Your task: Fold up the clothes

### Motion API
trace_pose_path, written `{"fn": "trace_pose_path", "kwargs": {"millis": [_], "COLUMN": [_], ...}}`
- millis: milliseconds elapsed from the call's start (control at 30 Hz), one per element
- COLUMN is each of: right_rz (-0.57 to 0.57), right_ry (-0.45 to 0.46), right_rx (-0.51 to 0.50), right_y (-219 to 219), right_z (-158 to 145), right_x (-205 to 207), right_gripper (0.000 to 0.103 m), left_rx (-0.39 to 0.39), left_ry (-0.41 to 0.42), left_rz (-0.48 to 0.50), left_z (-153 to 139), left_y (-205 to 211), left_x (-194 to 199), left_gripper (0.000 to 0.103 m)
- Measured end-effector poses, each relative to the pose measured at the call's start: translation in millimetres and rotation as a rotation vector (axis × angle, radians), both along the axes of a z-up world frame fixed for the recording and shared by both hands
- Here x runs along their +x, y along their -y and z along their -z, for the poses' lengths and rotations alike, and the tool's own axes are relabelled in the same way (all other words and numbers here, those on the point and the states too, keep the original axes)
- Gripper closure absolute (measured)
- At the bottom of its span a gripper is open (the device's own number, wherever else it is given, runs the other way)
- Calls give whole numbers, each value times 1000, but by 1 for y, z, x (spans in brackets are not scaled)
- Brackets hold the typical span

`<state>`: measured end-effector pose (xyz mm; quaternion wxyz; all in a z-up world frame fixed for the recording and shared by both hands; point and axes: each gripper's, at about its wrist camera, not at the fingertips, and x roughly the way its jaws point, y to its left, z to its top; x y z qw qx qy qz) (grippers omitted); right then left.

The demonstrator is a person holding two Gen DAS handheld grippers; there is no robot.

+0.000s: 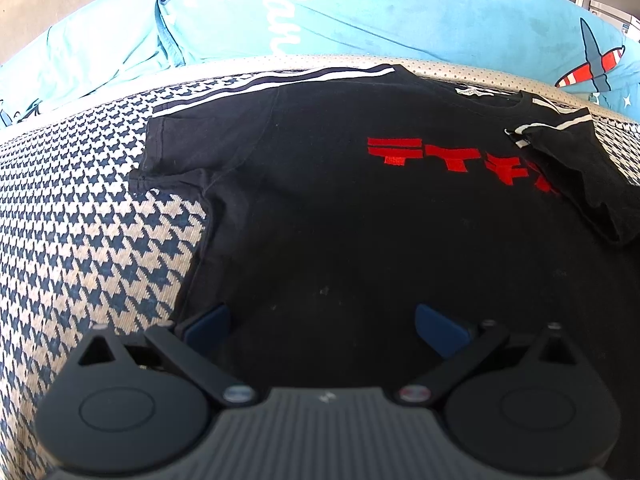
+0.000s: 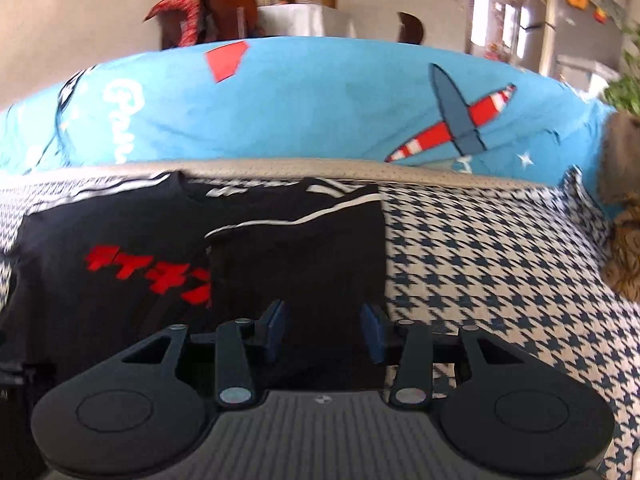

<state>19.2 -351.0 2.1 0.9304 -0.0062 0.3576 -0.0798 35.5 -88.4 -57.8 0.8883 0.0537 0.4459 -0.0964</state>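
Note:
A black T-shirt (image 1: 328, 200) with red lettering and white shoulder stripes lies flat on a houndstooth cover. Its right sleeve (image 1: 580, 176) is folded inward over the chest, hiding the end of the lettering. Its left sleeve (image 1: 176, 148) lies spread out. My left gripper (image 1: 322, 324) hovers open over the shirt's lower left part, nothing between its blue pads (image 1: 208, 324). In the right wrist view the same T-shirt (image 2: 140, 248) shows its folded right side (image 2: 304, 256). My right gripper (image 2: 324, 330) stands open above that fold, near the shirt's right edge.
The houndstooth cover (image 1: 80, 216) (image 2: 500, 272) extends left and right of the shirt. A blue cushion with an aeroplane print (image 2: 320, 108) (image 1: 360, 12) rises behind it. A brown furry thing (image 2: 624, 240) sits at the far right. Chairs and a table (image 2: 304, 20) stand beyond.

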Motion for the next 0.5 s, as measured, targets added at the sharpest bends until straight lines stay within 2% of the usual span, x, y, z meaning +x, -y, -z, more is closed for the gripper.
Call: {"fn": "trace_pose_path", "kwargs": {"millis": [67,167,400,500], "right_rz": [2,26,148,186], "right_ry": [-71,-72,-78,-62], "right_rx": [-13,-58,26,96], "right_y": [-6,-16,-17,-20], "right_z": [10,11,-2,-10], "right_x": [4,3,-5,-16], "right_gripper": [61,61,61,59], "left_rx": [1,2,-13,-16], "left_ry": [5,16,29,32], "left_rz": [4,8,-9,-30], "left_z": [0,2,1,-1], "left_y": [0,0,0,-2], "left_x": [-1,-3,-5,-5], "left_gripper": [0,0,0,0]}}
